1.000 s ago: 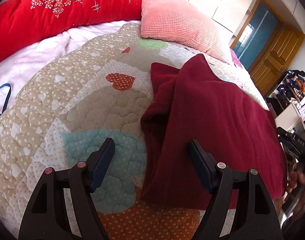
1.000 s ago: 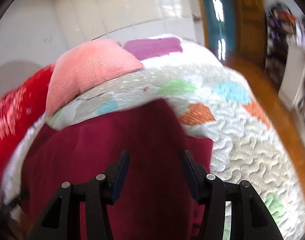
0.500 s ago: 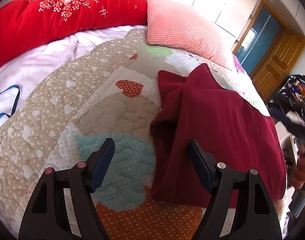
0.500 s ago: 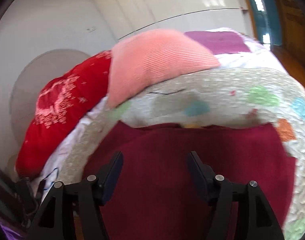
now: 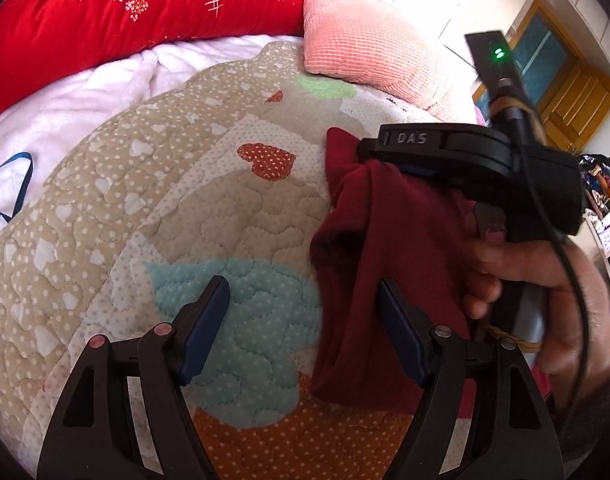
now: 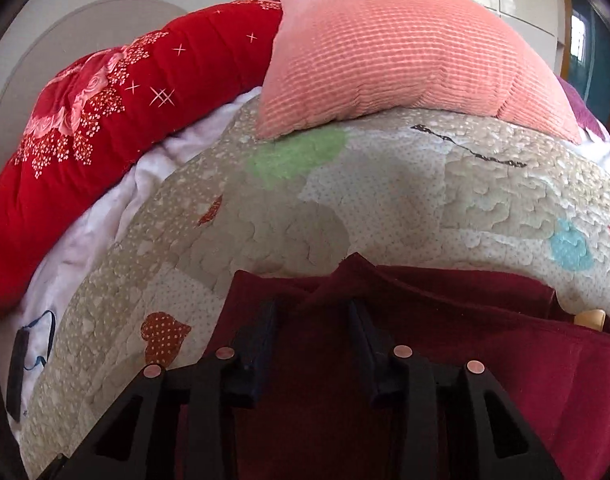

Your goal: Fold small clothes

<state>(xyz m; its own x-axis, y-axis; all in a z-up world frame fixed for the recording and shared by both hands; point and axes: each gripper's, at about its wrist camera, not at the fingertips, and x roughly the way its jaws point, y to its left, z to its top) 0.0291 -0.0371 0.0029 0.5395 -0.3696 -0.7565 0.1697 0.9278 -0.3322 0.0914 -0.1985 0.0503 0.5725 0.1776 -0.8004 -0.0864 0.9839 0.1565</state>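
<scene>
A dark red garment (image 5: 369, 264) lies partly folded on the patchwork quilt (image 5: 153, 216). My left gripper (image 5: 303, 300) is open and empty, low over the quilt at the garment's near left edge. In the left wrist view my right gripper (image 5: 369, 152) reaches over the garment's far left corner, held by a hand (image 5: 541, 280). In the right wrist view the right gripper (image 6: 313, 312) is open, fingers (image 6: 261, 332) resting on the garment (image 6: 445, 340) near its far edge, cloth bunched between them.
A pink ribbed pillow (image 6: 405, 52) and a red flowered duvet (image 5: 117, 12) lie at the head of the bed. White bedding (image 5: 65, 100) shows at the left. A wooden door (image 5: 577, 96) and cluttered shelves stand at the right.
My right gripper has swung across the garment to its far left corner and now shows in the left wrist view. The left gripper has shifted slightly.
</scene>
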